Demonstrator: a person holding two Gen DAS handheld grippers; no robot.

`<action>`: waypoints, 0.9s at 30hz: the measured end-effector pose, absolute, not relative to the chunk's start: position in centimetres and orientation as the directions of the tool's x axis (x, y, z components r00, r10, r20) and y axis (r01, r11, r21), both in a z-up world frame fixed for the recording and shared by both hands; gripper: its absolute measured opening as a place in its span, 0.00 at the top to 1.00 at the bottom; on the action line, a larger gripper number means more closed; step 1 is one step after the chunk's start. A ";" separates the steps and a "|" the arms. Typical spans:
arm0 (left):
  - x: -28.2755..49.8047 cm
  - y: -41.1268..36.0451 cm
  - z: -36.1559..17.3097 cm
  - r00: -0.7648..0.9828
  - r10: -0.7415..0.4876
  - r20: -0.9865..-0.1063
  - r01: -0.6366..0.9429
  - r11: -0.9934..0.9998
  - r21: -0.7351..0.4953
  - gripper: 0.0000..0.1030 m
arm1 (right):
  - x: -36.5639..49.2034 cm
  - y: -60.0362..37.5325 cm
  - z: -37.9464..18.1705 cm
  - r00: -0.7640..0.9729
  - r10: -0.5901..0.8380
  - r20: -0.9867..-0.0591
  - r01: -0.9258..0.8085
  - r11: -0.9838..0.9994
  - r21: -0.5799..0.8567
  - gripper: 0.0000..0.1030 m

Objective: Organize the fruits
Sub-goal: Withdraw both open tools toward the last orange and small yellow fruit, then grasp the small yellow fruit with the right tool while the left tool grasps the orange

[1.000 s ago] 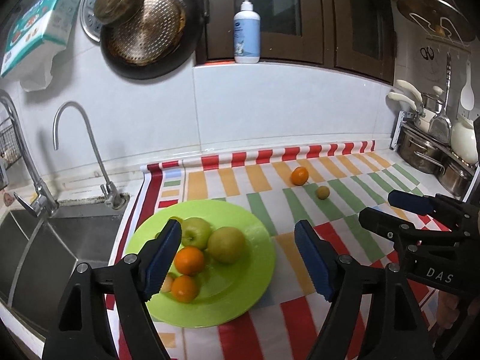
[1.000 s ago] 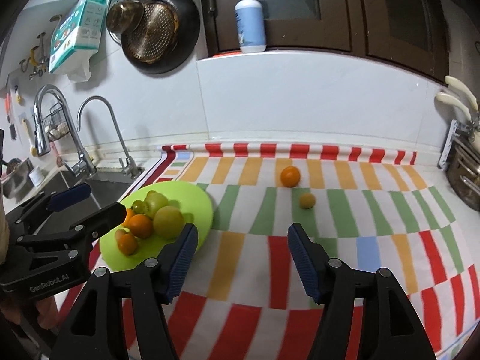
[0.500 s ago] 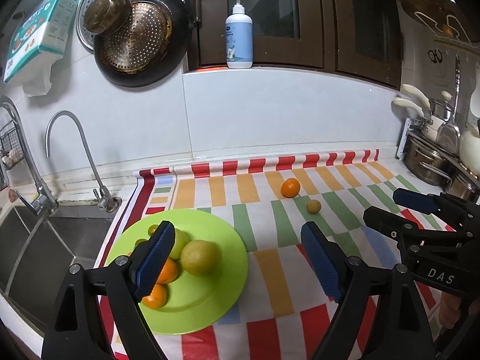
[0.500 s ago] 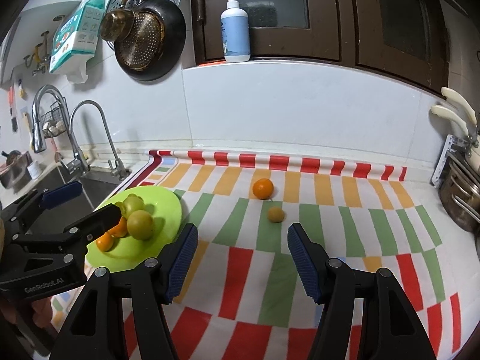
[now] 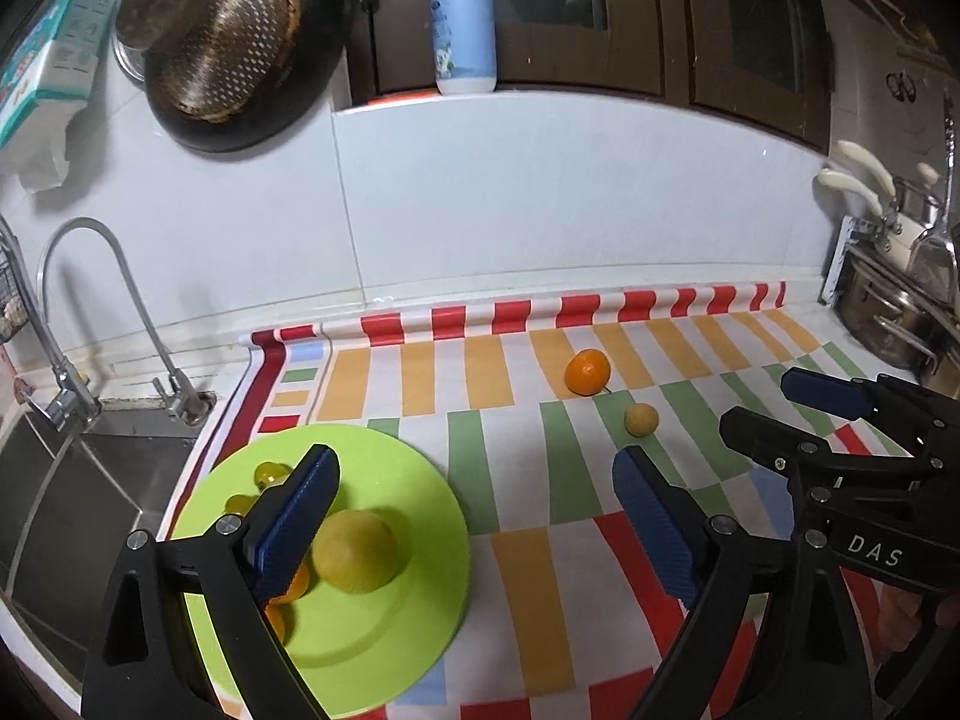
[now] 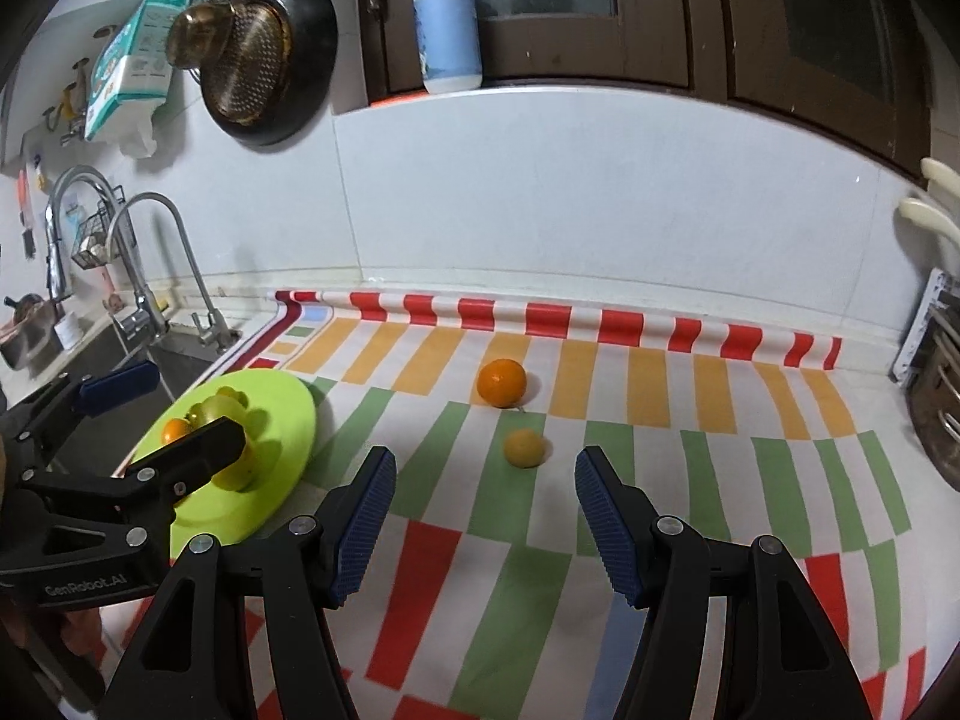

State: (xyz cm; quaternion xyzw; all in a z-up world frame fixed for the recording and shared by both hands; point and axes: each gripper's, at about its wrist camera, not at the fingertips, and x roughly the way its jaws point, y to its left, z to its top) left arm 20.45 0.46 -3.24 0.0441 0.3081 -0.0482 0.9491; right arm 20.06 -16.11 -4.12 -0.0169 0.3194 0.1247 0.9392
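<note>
A green plate [image 5: 384,642] [image 6: 288,420] on the striped mat holds several fruits, among them a yellow-green pear [image 5: 357,549] and small oranges. An orange [image 5: 587,371] [image 6: 501,383] and a small yellow fruit [image 5: 641,420] [image 6: 524,447] lie loose on the mat further back. My left gripper [image 5: 474,522] is open and empty, over the plate's right edge; it also shows in the right wrist view [image 6: 162,408]. My right gripper [image 6: 485,516] is open and empty, a little short of the small yellow fruit; it also shows in the left wrist view [image 5: 786,402].
A sink [image 5: 72,480] with taps [image 5: 120,312] lies left of the plate. Steel pots [image 5: 888,324] stand at the right end of the counter. A soap bottle [image 5: 463,18] stands on the ledge above the tiled wall, and pans [image 5: 234,42] hang beside it.
Both grippers have drawn back and risen from the plate. The right gripper has swung toward the two loose fruits, which now sit nearer its centre. Both stay open.
</note>
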 end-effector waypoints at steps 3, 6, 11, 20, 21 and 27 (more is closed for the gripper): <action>21.9 0.1 -3.9 0.794 -0.058 -0.605 0.119 0.991 0.061 0.09 | 21.4 -16.3 -5.0 0.751 0.226 -0.620 -0.249 0.967 0.051 0.39; 23.2 -0.2 -4.6 0.781 -0.058 -0.621 0.124 0.990 0.063 0.09 | 23.0 -16.4 -6.0 0.733 0.231 -0.640 -0.253 0.966 0.059 0.39; 25.3 -0.4 -5.9 0.757 -0.048 -0.652 0.128 0.989 0.075 0.09 | 25.5 -16.4 -7.7 0.698 0.248 -0.672 -0.265 0.961 0.080 0.40; 28.3 -1.0 -8.0 0.711 -0.056 -0.701 0.143 0.987 0.067 0.09 | 29.2 -16.1 -10.8 0.642 0.243 -0.727 -0.269 0.960 0.084 0.48; 28.5 -1.1 -8.1 0.709 -0.058 -0.703 0.145 0.987 0.066 0.09 | 29.4 -16.1 -11.0 0.636 0.242 -0.733 -0.266 0.960 0.086 0.49; 30.0 -1.9 -9.0 0.693 -0.058 -0.719 0.158 0.985 0.072 0.09 | 30.9 -16.6 -12.4 0.602 0.244 -0.760 -0.240 0.963 0.119 0.57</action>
